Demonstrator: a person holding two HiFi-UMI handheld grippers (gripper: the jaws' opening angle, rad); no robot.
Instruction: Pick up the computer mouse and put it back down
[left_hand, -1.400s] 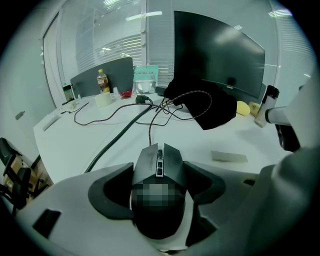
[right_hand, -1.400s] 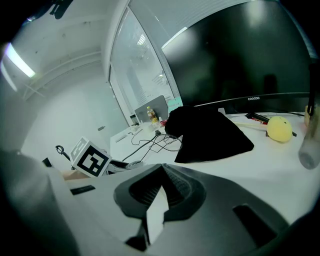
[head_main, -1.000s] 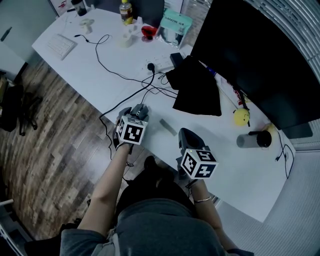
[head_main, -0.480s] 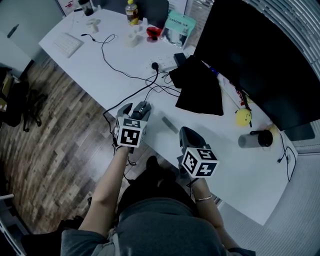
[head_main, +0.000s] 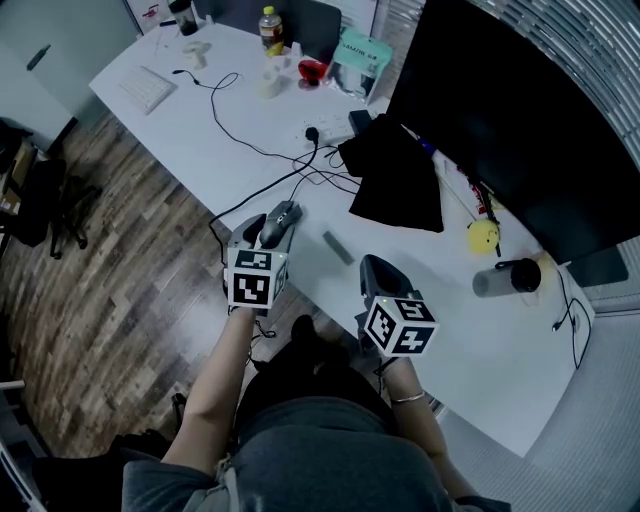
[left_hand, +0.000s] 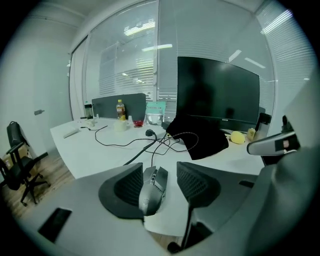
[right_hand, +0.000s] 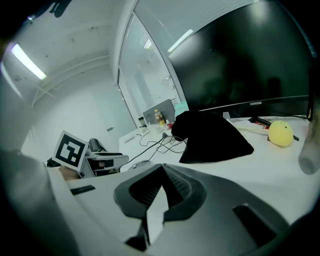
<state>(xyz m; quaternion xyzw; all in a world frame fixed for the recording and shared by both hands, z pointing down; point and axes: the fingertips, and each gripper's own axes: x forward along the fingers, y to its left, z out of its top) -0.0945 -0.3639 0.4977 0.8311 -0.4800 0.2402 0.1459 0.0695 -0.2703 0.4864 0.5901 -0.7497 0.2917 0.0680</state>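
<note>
At the near edge of the white desk (head_main: 200, 130), the dark grey corded computer mouse (left_hand: 151, 192) lies lengthwise between the jaws of the left gripper (left_hand: 160, 175). These jaws have just been closing. The mouse sits against the left pad, but a strip of desk shows between it and the right pad, so no pinch is made yet. The right gripper (right_hand: 161, 175) hovers beside it, its tips pressed together on nothing. The mouse is judged light and rigid, with a smooth, curved plastic shell that could slip from ribbed pads. The best hold is probably across its two flanks at the narrow waist, clear of the buttons and wheel. Its thin black cable (head_main: 300, 180) runs back into a tangle near the white power strip (head_main: 325, 128) and may tug when the mouse is lifted. A small grey bar (head_main: 337, 248) lies just to the right. A crumpled black cloth (head_main: 395, 180), a yellow ball-shaped toy (head_main: 483, 236) and a large dark monitor (head_main: 500, 110) stand well apart. Nothing blocks the lift, though the desk edge is close.
</note>
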